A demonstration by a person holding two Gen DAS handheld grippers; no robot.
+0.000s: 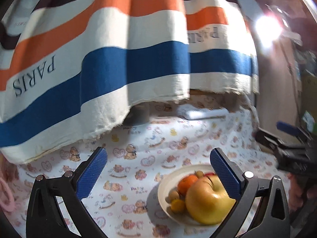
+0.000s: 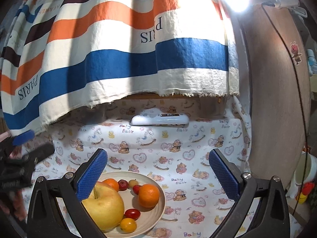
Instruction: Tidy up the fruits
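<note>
Left gripper (image 1: 158,170) spread to the full, blue ribbed pads wide apart, nothing between them, nothing touched. Right gripper (image 2: 158,171) likewise spread wide and empty, pointing about level above the bear-printed white tablecloth (image 2: 178,150).

Task's things all gathered on one cream round plate (image 2: 158,210) near the front edge of the table: large yellow apple (image 2: 105,208) at the plate's near-left side, bright orange mandarin (image 2: 149,195) toward its right rim, a second smaller orange fruit (image 2: 111,182) behind the apple, small dark-red fruit (image 2: 123,184) and pale tan fruit (image 2: 133,182) at the far rim, red cherry tomato (image 2: 132,213) and yellow cherry tomato (image 2: 128,225) just beside the apple at the front. Same plate (image 1: 168,180) low and right in the left wrist view, partly behind the right-hand pad.

Judged as the close of a placing step, or a pause before the next fruit. Advice for doing it well: clear the plate rim without nudging it; mind the round apple, likely to roll against the small tomatoes.

White flat device (image 2: 160,119) at the far edge, under the hanging striped cloth (image 2: 118,59), well apart from the plate.
</note>
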